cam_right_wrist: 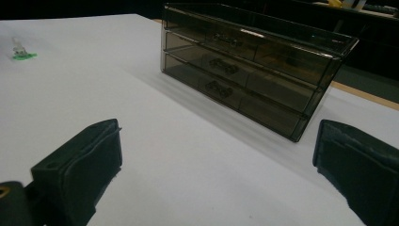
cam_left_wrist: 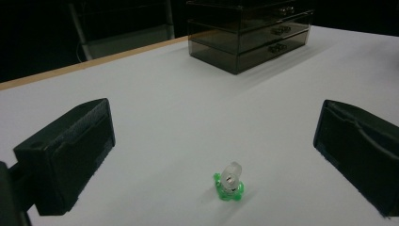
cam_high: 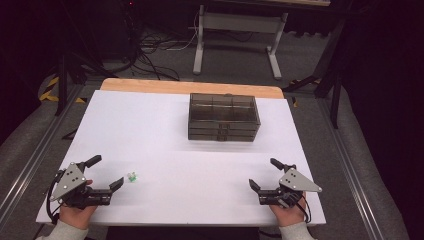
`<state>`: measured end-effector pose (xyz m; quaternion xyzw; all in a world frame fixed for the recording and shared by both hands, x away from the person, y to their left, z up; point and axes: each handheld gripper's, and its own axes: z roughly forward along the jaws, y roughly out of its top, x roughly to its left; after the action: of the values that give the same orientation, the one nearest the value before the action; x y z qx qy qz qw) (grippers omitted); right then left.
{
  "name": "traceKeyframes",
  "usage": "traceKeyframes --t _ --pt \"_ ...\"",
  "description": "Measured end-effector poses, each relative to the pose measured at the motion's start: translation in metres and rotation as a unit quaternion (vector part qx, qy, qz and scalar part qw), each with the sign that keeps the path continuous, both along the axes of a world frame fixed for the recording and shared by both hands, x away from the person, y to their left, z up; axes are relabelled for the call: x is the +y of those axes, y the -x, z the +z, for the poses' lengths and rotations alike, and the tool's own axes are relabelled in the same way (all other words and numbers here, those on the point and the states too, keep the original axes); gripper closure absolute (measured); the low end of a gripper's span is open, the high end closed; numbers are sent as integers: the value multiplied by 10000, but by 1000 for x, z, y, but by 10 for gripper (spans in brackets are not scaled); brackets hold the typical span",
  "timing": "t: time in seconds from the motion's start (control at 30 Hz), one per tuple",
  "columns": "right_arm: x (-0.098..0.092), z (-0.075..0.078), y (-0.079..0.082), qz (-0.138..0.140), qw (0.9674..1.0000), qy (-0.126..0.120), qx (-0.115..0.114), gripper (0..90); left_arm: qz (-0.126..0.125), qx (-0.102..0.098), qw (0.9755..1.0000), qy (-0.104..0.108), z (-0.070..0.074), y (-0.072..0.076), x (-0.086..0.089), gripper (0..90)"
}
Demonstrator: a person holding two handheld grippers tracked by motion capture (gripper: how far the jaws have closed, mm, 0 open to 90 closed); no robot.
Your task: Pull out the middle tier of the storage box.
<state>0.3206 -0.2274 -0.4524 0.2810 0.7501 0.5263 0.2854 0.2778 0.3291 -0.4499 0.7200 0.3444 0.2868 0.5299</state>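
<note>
White tabletop (cam_high: pixel 190 165) bears a smoky drawer box (cam_high: pixel 224 117); both grippers gape around a green-based trinket (cam_high: pixel 132 176).

Bare table (cam_high: pixel 175 150) between both jaws; drawer box (cam_high: pixel 223 116) blocks far centre; small ring (cam_high: pixel 132 176) near left.

Both the left hand-held gripper (cam_high: pixel 104 171) and the right hand-held gripper (cam_high: pixel 265 173) rest low, jaws spread wide.

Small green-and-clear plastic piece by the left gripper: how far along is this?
Nothing looks done. The small green-and-clear plastic piece stands on the white table, ungripped. In hand: the left gripper sits open just before it. The right gripper rests open. Left: the grasp, and probably the smoky transparent drawer box, whose drawers appear closed.
</note>
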Motion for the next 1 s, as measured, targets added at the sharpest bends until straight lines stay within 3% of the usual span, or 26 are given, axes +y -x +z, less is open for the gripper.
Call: traceKeyframes --t 0.53,1.0 --pt "15 8 -9 53 9998 161 66 22 -4 -4 10000 28 0 0 1 4" --pt "33 20 -28 231 9994 180 162 22 -5 6 10000 39 1 -1 1 4"
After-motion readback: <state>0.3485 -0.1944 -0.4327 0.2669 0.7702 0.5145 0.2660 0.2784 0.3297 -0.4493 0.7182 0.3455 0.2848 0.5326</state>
